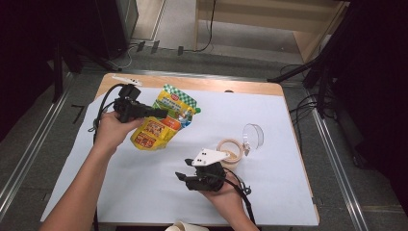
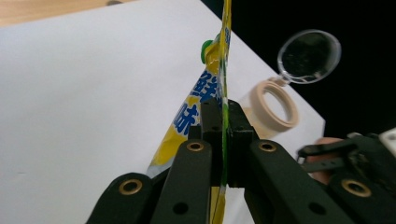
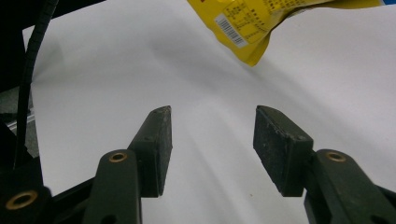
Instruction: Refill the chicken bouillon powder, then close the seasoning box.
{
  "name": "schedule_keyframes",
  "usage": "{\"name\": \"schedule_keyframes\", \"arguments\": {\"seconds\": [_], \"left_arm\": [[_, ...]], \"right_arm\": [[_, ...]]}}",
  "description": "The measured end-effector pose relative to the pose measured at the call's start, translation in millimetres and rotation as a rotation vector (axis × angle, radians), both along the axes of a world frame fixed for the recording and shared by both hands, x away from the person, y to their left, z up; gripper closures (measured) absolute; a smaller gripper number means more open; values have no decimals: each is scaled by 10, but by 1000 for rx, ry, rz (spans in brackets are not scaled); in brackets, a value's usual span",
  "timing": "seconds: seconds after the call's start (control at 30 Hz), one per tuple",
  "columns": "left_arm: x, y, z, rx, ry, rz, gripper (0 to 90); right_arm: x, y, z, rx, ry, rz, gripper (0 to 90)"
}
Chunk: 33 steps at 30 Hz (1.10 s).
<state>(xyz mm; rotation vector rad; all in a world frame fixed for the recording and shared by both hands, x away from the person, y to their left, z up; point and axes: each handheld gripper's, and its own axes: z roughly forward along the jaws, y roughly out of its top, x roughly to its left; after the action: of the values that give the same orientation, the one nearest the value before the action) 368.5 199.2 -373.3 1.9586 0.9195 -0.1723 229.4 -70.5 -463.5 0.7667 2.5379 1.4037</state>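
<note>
Snack bag (image 1: 163,122), yellow with green top, hung lifted over white worktop (image 1: 269,192), thin edge pinched in closed left claw (image 1: 161,113). Right claw (image 3: 212,140) gaped empty below bag. Risk: narrow pinch could slip, dropping bag; swinging bag might knock open jar (image 1: 231,151) nearby.

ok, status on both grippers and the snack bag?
Left gripper shut on the snack bag, bag lifted. Right gripper open, nothing between jaws. Beige jar with open lid near the right hand.

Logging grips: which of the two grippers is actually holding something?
The left gripper, shut on the yellow snack pouch. The right gripper stands open over bare white paper.
</note>
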Motion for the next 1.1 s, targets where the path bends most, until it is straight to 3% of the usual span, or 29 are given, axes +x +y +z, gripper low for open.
{"name": "schedule_keyframes", "arguments": {"seconds": [0.07, 0.13, 0.47, 0.6, 0.9, 1.1], "left_arm": [[34, -3, -13, 25, -31, 14, 900], [65, 7, -34, 19, -47, 22, 900], [160, 86, -220, 17, -25, 56, 900], [164, 116, -230, 0, -23, 55, 900], [77, 271, -235, -16, -20, 63, 886], [-55, 412, -232, -4, -24, 58, 880]], "right_arm": [[3, 0, -2, 0, 0, -1, 486], [7, -1, -6, -3, 0, -2, 485], [18, -28, 4, -2, 3, -12, 486], [25, -32, 6, -3, 1, -12, 486], [15, -48, 31, 3, -1, -10, 486], [24, -88, 72, 13, -9, -20, 486]]}}
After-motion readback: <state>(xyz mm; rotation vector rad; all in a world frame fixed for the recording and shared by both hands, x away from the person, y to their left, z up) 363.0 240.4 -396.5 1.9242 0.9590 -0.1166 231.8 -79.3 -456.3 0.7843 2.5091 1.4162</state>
